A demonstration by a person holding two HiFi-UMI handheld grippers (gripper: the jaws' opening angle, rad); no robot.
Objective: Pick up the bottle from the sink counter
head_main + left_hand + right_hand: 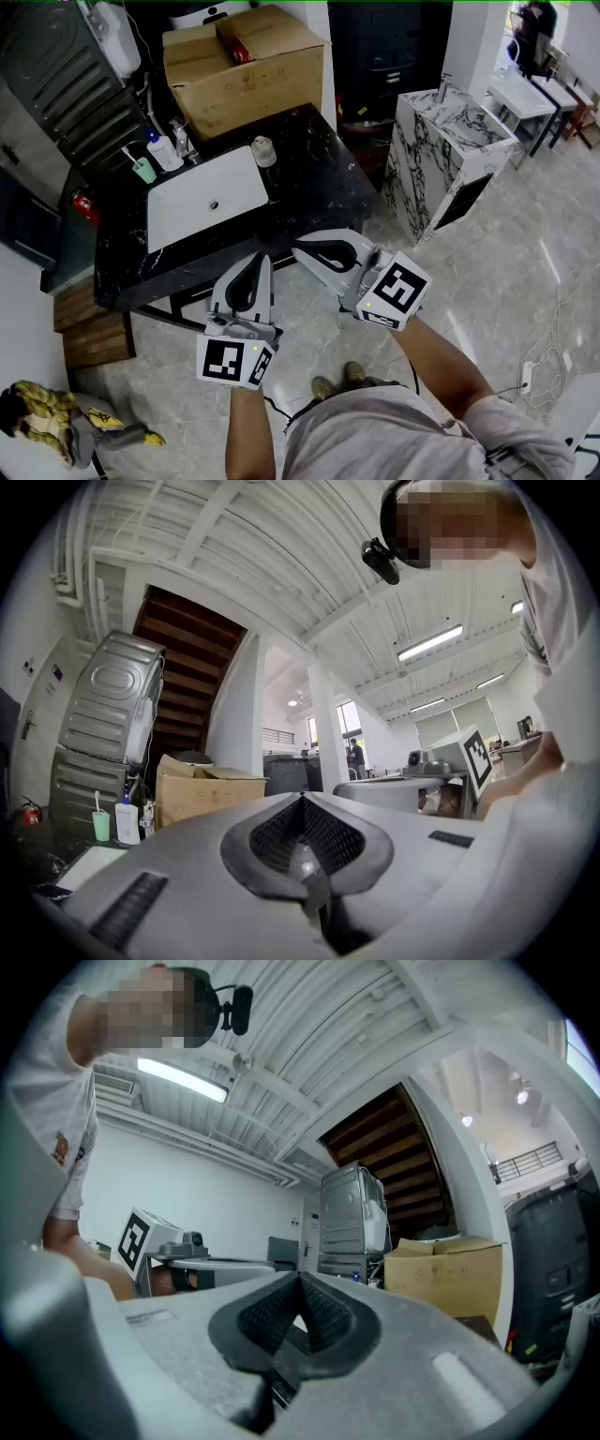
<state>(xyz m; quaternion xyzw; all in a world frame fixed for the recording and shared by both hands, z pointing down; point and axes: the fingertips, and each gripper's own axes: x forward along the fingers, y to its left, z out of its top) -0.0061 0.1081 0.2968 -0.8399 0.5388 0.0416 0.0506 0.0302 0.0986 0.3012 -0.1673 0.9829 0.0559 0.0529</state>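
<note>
A: Daylight is even, brightest right of the black counter, where the pale floor shows glare.
B: Both gripper views bow inside dark round borders; the strip light blows out, nearest foreground soft.

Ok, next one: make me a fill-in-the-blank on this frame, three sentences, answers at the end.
1. The white bottle stands on the black counter beside a ____ cup.
2. The left gripper and the right gripper are both empty, with jaws ____.
3. Behind the white sink sits a large cardboard ____.
Missing words: green; shut; box.
</note>
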